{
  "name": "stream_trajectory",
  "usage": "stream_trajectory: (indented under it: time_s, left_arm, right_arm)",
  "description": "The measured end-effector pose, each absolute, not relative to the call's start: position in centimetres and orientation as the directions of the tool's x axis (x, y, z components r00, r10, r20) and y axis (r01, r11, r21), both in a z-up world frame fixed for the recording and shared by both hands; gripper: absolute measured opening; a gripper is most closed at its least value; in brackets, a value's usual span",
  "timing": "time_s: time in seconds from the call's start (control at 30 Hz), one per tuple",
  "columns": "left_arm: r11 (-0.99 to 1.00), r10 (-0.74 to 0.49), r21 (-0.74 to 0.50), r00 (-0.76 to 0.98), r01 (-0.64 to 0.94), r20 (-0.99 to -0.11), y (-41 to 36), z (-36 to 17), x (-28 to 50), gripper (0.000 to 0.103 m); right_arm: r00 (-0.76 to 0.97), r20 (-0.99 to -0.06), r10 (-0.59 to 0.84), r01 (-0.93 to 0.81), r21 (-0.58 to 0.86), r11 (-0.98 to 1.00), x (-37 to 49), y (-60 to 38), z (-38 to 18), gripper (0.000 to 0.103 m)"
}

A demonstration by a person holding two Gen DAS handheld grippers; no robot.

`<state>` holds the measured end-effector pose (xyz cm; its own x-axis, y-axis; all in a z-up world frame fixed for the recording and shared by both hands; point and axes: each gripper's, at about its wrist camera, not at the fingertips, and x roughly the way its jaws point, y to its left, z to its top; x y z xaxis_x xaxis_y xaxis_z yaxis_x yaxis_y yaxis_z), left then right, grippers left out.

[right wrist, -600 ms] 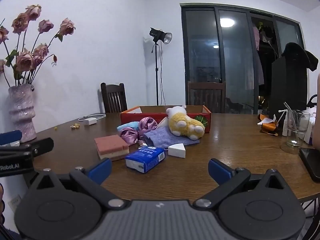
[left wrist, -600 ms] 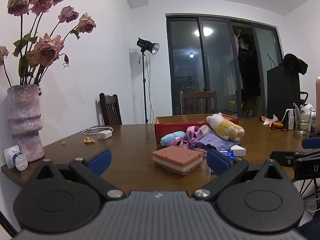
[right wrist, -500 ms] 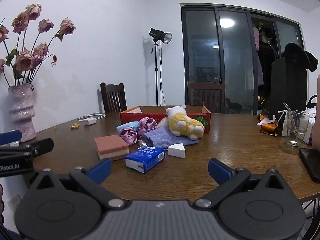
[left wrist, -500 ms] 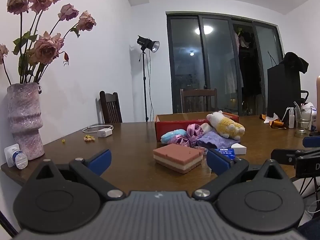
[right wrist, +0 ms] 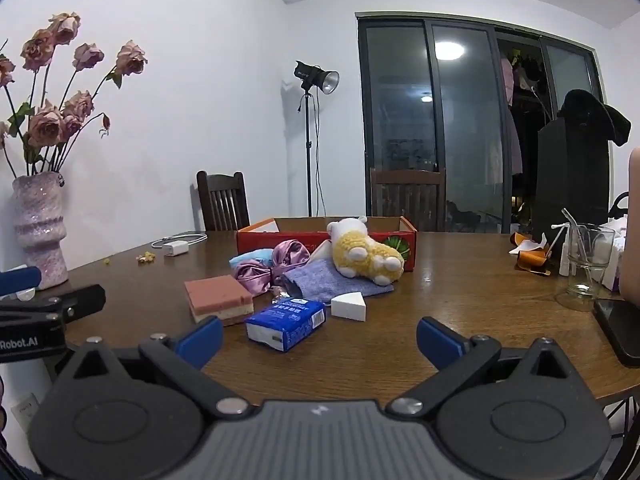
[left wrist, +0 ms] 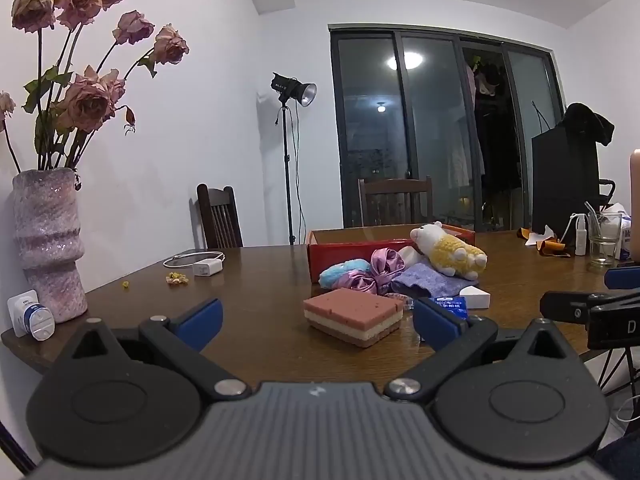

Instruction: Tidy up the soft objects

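Note:
A pile of soft things lies mid-table before a red cardboard box (left wrist: pixel 344 246) (right wrist: pixel 256 239): a pink layered sponge (left wrist: pixel 352 316) (right wrist: pixel 218 298), a yellow-white plush toy (left wrist: pixel 448 254) (right wrist: pixel 362 254), purple satin scrunchies (left wrist: pixel 376 270) (right wrist: pixel 276 266), a blue fluffy item (left wrist: pixel 344 270), a purple cloth (right wrist: pixel 336 282), a white wedge sponge (right wrist: pixel 349 307) and a blue tissue pack (right wrist: pixel 286 322). My left gripper (left wrist: pixel 316 322) is open and empty, just short of the pink sponge. My right gripper (right wrist: pixel 318 338) is open and empty near the tissue pack.
A pink vase of dried roses (left wrist: pixel 46 240) and a white plug (left wrist: pixel 30 316) stand at the table's left edge. A charger with cable (left wrist: pixel 206 266) lies behind. A glass (right wrist: pixel 588 264), a small bottle and a dark phone (right wrist: pixel 618 330) sit at the right. Chairs stand beyond the table.
Both views have tilted up very slightly. Nothing on the table has moved and both grippers stay open.

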<state>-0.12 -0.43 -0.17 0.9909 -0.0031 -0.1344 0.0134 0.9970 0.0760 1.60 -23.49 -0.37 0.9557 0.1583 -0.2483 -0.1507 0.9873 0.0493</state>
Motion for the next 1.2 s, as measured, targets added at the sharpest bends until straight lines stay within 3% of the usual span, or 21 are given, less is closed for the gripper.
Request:
stream_trajectory:
  time_s: [1.2]
  left_arm:
    - [0.996, -0.004, 0.083, 0.988, 0.018, -0.156, -0.48, -0.48, 0.18, 0.103]
  right_arm:
    - [0.95, -0.266, 0.162, -0.156, 0.045, 0.987, 1.82, -23.16, -0.34, 0.103]
